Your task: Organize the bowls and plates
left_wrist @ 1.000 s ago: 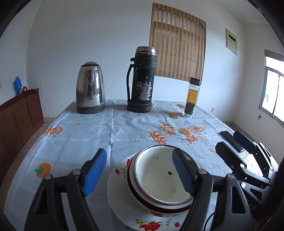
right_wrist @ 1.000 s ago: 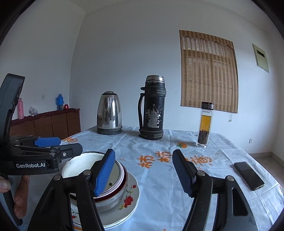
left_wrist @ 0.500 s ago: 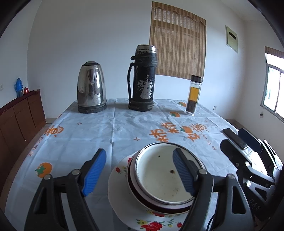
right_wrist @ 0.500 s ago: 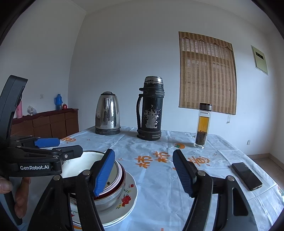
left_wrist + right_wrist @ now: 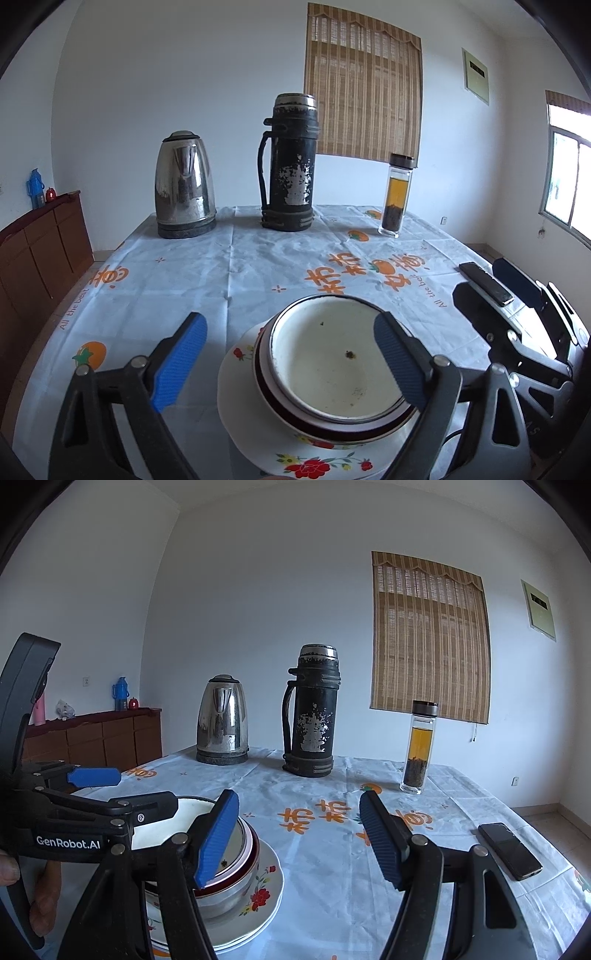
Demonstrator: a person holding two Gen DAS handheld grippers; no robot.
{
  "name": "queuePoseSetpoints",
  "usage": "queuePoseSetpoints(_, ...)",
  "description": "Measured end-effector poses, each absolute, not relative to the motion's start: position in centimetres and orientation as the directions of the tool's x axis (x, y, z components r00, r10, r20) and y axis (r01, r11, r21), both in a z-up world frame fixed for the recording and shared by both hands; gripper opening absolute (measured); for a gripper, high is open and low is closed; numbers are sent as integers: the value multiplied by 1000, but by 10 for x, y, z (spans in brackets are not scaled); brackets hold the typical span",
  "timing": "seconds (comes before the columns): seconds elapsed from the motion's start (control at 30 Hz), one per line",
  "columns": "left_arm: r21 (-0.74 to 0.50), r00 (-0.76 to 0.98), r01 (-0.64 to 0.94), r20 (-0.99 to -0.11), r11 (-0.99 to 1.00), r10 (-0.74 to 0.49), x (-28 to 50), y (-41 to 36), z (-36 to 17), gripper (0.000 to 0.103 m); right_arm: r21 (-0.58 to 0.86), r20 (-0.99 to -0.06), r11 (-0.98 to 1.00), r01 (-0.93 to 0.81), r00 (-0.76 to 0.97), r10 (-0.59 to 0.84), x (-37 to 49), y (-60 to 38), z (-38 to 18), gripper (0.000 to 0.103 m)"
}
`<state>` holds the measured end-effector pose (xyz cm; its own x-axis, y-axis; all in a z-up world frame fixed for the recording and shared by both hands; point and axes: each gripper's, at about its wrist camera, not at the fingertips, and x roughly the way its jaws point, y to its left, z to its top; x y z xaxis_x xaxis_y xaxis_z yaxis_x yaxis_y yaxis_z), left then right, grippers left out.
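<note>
A bowl [image 5: 334, 363] sits mouth up in a second, dark-rimmed bowl [image 5: 295, 415], and both rest on a flowered plate [image 5: 243, 413] at the near edge of the counter [image 5: 207, 280]. From the right wrist view more plate rims show beneath, so the plate tops a small stack. Bowls and plates are round, with no long axis; their openings face straight up and the stack stands level, not tilted.

The left tool [image 5: 291, 354] hovers over this stack with its jaws apart; they have just been opening wider. Its right finger [image 5: 397, 360] lies over the right side of the top bowl's rim, its left finger [image 5: 181, 360] is well clear of the plate to the left, and nothing is clamped.

The right tool [image 5: 299, 840] is also apart and empty, just right of the stack; its left finger [image 5: 218, 836] overlaps the bowls in view, but whether it touches them I cannot tell.

Along the far side of the counter stand a kettle [image 5: 184, 184], a black flask [image 5: 290, 162] and a tea bottle [image 5: 397, 195], all upright and well apart from the stack. A phone [image 5: 509, 849] lies flat near the right edge.
</note>
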<state>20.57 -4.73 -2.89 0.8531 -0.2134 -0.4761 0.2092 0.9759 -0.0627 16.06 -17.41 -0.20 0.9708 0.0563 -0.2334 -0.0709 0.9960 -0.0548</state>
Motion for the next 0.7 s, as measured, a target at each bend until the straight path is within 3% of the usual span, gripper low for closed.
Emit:
queuePoseSetpoints(0.17, -63, 848, 199, -490, 978, -204, 208, -47, -30, 94, -54, -224, 996, -65, 973, 51, 158, -175, -1, 70)
queuePoseSetpoints(0.37, -44, 845, 183, -503, 982, -180, 210, -49, -33, 103, -54, -223, 996, -64, 974, 50, 158, -176, 0, 70)
queuePoseSetpoints(0.7, -6, 870, 177, -467, 984, -160, 204, -51, -29, 103, -56, -220, 996, -63, 974, 49, 158, -176, 0, 70)
